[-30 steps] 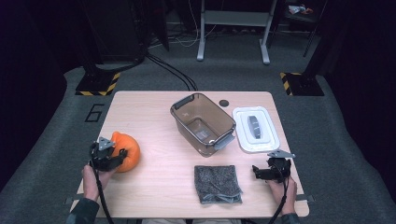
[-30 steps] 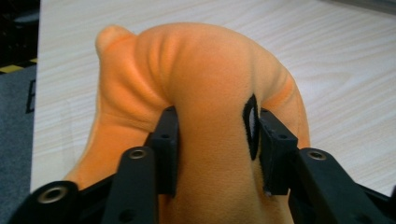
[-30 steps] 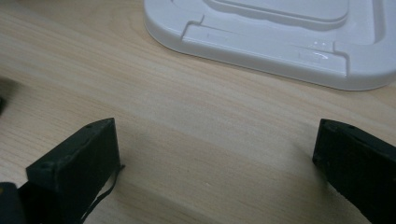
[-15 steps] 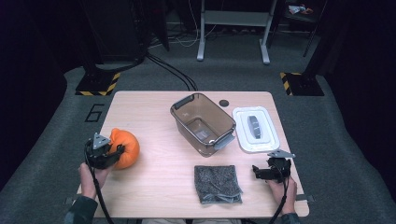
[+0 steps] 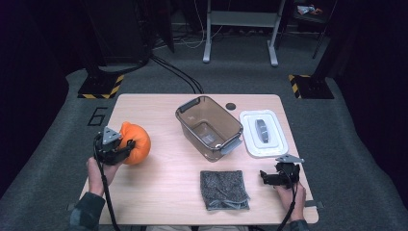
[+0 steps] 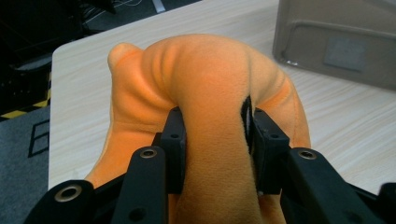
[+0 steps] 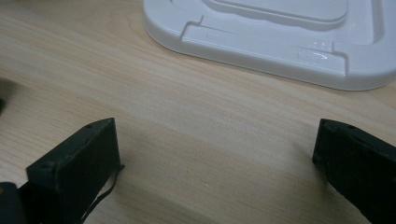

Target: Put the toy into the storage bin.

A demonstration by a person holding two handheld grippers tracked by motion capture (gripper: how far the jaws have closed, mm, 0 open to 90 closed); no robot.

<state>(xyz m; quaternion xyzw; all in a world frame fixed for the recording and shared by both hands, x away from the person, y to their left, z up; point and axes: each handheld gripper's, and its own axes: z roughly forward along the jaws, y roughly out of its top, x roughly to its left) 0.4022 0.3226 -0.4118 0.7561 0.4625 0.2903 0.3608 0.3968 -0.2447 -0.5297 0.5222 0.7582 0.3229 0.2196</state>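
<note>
Spread hand-held gripper (image 7: pixel 215 158) near white lid (image 7: pixel 280 42)

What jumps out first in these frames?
The bright orange plush toy at the table's left edge, pinched between the jaws of the left gripper so the fabric bulges around them. Next, the clear brownish plastic bin standing open mid-table with its white rectangular lid lying flat beside it. The right gripper hovers open over bare wood near that lid, right of a grey speckled cloth.
</note>
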